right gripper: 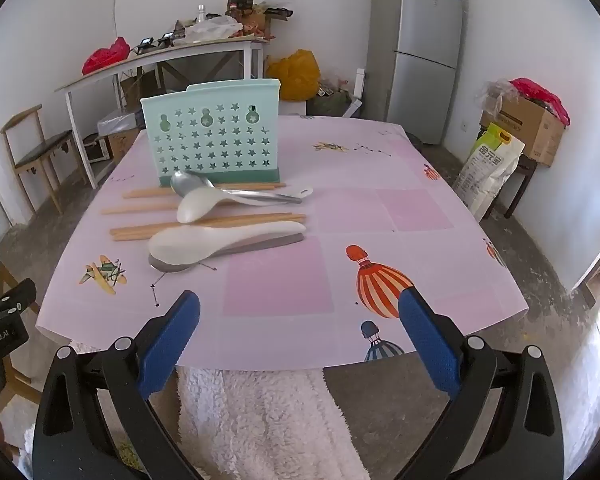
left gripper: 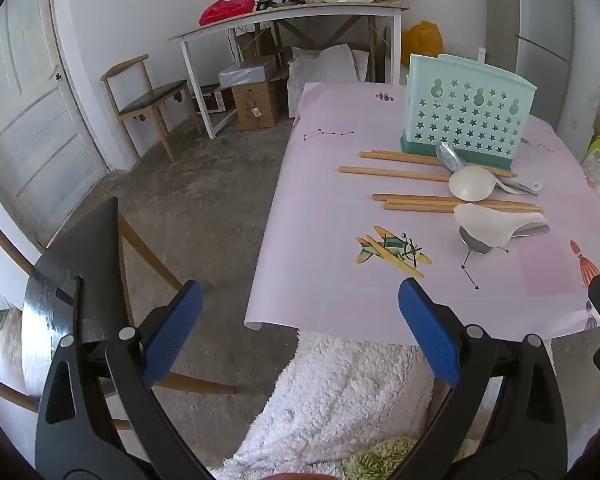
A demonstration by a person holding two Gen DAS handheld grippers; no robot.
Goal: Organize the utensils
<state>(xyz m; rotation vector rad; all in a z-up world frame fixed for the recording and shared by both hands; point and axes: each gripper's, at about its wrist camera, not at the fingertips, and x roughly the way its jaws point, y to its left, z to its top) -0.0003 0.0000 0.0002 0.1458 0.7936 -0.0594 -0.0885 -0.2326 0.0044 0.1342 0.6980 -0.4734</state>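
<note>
A mint-green utensil holder (right gripper: 214,138) with star cut-outs stands on the pink table (right gripper: 380,208); it also shows in the left wrist view (left gripper: 468,112). In front of it lie several wooden chopsticks (right gripper: 204,224), two white spoons (right gripper: 224,240) (right gripper: 208,204) and two metal spoons (right gripper: 188,184) (right gripper: 172,266). The chopsticks (left gripper: 420,200) and a white spoon (left gripper: 496,224) also show in the left wrist view. My left gripper (left gripper: 300,304) is open and empty, off the table's near left corner. My right gripper (right gripper: 300,312) is open and empty over the table's near edge.
A white fluffy cloth (right gripper: 268,420) lies below the near table edge. A wooden chair (left gripper: 148,100) and a cluttered white side table (left gripper: 292,20) stand at the back left. A fridge (right gripper: 420,48), a cardboard box (right gripper: 528,128) and a sack (right gripper: 488,168) stand at the right.
</note>
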